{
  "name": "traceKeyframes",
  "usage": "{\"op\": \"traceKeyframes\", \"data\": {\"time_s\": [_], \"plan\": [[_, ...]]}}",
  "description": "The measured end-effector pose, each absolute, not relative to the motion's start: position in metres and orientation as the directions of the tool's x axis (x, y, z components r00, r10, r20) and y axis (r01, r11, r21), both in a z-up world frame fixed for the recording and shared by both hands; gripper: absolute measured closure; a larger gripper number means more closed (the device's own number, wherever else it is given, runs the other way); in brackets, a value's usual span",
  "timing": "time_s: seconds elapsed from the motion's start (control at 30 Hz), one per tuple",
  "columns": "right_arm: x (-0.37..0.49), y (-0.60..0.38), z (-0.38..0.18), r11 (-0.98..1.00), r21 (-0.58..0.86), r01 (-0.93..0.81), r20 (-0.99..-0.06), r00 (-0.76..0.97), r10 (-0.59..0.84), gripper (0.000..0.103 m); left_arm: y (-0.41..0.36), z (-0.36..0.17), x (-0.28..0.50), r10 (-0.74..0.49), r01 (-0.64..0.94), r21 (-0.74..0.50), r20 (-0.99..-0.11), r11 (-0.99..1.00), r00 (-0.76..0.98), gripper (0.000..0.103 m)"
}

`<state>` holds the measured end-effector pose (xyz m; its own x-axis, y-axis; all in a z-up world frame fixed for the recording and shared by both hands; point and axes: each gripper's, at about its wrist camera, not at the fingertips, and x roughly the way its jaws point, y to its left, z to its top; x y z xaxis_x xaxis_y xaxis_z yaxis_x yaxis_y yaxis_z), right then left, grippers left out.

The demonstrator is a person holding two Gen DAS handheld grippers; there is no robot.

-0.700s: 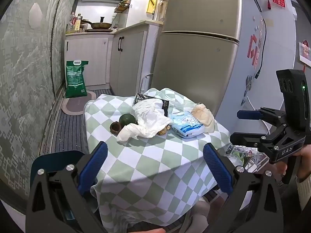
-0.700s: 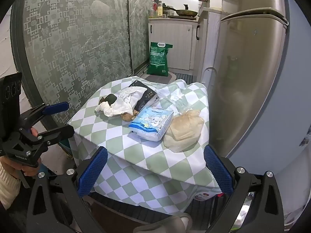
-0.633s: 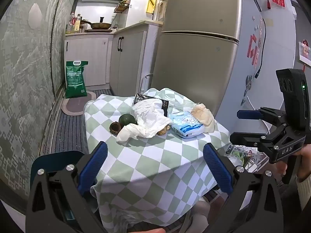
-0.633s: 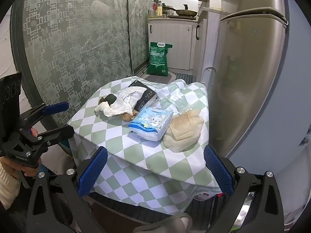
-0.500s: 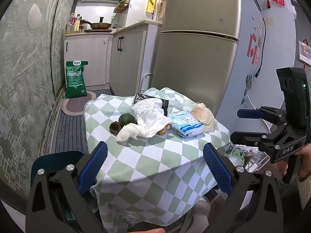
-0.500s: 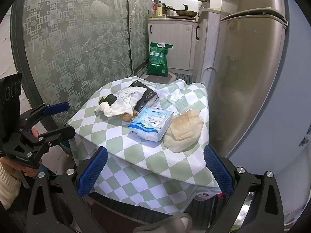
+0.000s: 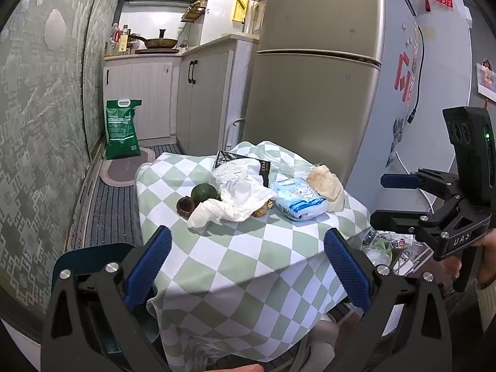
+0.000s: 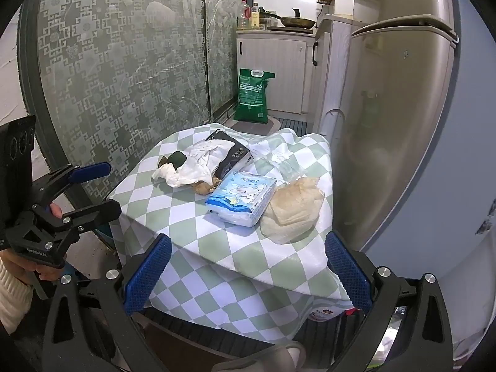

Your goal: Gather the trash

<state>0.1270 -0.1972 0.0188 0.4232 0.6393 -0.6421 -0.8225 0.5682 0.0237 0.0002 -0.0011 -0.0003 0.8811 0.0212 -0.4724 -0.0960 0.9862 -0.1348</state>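
Observation:
A small table with a green-and-white checked cloth [image 7: 235, 248] holds trash: a crumpled white tissue [image 7: 238, 195], a green fruit [image 7: 203, 192], a brown shell [image 7: 185, 207], a blue-white tissue pack [image 7: 299, 200], a crumpled tan paper bag [image 7: 325, 183] and a black packet [image 7: 228, 158]. The same pile shows in the right wrist view: tissue [image 8: 198, 162], pack [image 8: 241, 197], bag [image 8: 293, 209]. My left gripper [image 7: 248, 263] is open and empty at the table's near edge. My right gripper [image 8: 248, 269] is open and empty, also short of the table.
A tall fridge [image 7: 313, 86] stands right behind the table. A patterned glass wall [image 8: 117, 62] runs along the left. A green sack [image 7: 121, 133] stands on the floor by white cabinets [image 7: 148, 99]. A dark blue bin [image 7: 90, 257] sits beside the table.

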Motion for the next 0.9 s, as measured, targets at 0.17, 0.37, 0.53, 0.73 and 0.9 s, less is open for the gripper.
{"op": "traceKeyframes", "data": {"time_s": [0.17, 0.37, 0.53, 0.73, 0.9], "plan": [[0.1270, -0.1976, 0.0198, 0.571, 0.023, -0.821, -0.643, 0.425, 0.637, 0.003, -0.0008, 0.0005, -0.0009, 0.020, -0.094, -0.135, -0.471, 0.986, 0.882, 0.003], [0.1274, -0.1981, 0.0196, 0.570, 0.025, -0.821, -0.643, 0.424, 0.638, 0.003, -0.0005, 0.0003, -0.0008, 0.020, -0.095, -0.135, -0.472, 0.986, 0.881, 0.003], [0.1271, -0.1987, 0.0201, 0.571, 0.024, -0.821, -0.642, 0.425, 0.638, 0.003, -0.0006, 0.0002, -0.0007, 0.020, -0.095, -0.135, -0.472, 0.986, 0.881, 0.003], [0.1268, -0.1985, 0.0204, 0.569, 0.021, -0.822, -0.642, 0.426, 0.638, 0.003, -0.0007, 0.0004, -0.0008, 0.020, -0.095, -0.135, -0.473, 0.986, 0.881, 0.003], [0.1268, -0.1983, 0.0200, 0.571, 0.021, -0.821, -0.641, 0.427, 0.638, 0.003, -0.0005, 0.0003, -0.0004, 0.018, -0.093, -0.136, -0.473, 0.986, 0.881, 0.003]]}}
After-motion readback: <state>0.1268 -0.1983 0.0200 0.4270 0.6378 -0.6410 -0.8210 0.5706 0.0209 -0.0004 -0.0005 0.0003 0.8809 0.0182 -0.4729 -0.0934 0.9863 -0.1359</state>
